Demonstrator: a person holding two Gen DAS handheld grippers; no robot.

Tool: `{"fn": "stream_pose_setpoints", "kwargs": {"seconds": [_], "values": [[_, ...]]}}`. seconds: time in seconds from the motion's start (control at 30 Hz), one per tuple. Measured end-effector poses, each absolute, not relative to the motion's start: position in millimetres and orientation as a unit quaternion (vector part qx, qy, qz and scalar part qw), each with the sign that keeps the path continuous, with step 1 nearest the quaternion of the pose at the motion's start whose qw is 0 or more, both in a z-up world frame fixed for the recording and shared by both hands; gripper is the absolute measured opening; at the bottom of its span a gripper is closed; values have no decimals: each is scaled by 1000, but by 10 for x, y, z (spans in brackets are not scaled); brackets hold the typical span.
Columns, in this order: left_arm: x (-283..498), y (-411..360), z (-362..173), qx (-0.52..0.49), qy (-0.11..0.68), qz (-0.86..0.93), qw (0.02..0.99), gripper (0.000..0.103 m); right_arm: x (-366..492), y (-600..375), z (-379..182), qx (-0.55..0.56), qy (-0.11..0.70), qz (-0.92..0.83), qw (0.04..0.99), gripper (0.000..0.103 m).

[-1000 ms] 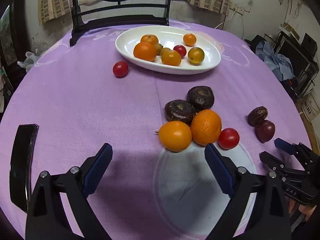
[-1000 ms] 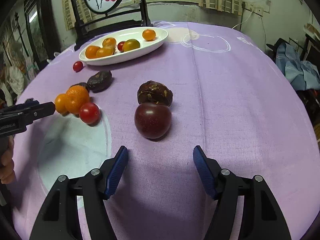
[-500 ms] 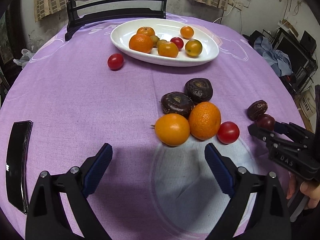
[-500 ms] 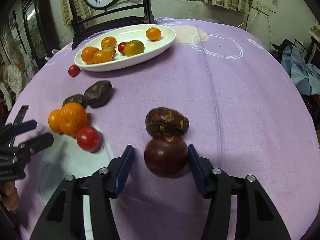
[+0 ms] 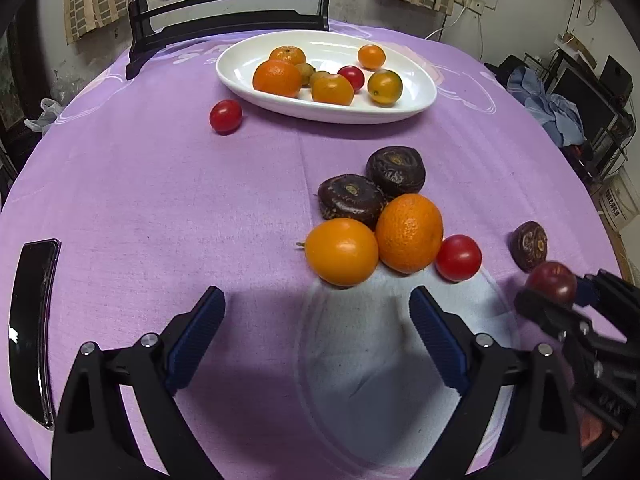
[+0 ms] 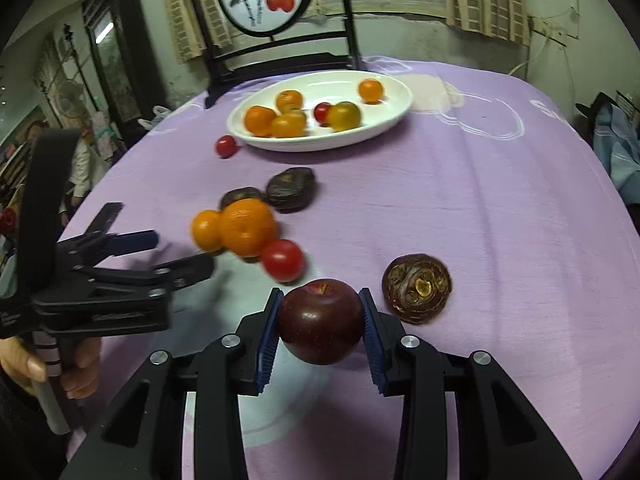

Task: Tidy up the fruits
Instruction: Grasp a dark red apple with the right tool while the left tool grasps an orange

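My right gripper (image 6: 320,324) is shut on a dark red plum (image 6: 320,326) and holds it above the purple cloth; the plum also shows in the left wrist view (image 5: 551,282). A wrinkled dark fruit (image 6: 417,288) lies just right of it. My left gripper (image 5: 316,336) is open and empty, just short of a smooth orange (image 5: 341,251), a mandarin (image 5: 409,232) and a cherry tomato (image 5: 458,258). Two dark wrinkled fruits (image 5: 374,186) lie behind them. A white oval plate (image 5: 248,80) at the far side holds several oranges and a tomato.
A lone cherry tomato (image 5: 225,116) lies left of the plate. A black phone (image 5: 30,324) lies at the left table edge. A dark chair (image 5: 228,12) stands behind the table. A pale patch (image 5: 380,360) marks the cloth under the grippers.
My right gripper closed on the plum and lifted it off the cloth. My left gripper moved slightly nearer the orange cluster and stayed open.
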State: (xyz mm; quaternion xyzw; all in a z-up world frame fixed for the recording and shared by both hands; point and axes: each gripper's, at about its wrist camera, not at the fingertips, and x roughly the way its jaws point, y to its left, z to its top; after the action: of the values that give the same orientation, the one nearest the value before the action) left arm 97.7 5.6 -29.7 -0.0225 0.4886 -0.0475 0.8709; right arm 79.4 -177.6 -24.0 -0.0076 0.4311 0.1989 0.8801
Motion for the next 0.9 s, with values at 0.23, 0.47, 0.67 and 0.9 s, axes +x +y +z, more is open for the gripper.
{"fn": "stream_pose_setpoints", "kwargs": {"seconds": [0.23,0.47,0.67,0.9], "values": [[1000,49,-381,-22,492,-41,869,91,764,-1804,-321,-4,439,218,872,39],[1030,-14,-434,14,471,-24,882,89,727,-1813,-323,-8,442,226,868,39],[1081,-33,-438,15,465,-21,885,85,679,-1779,-317,-17,441,233,866,39],[1094,-111,-378,21,450,-41,892,41,706,-1804,-356,-13,449,223,865,39]]}}
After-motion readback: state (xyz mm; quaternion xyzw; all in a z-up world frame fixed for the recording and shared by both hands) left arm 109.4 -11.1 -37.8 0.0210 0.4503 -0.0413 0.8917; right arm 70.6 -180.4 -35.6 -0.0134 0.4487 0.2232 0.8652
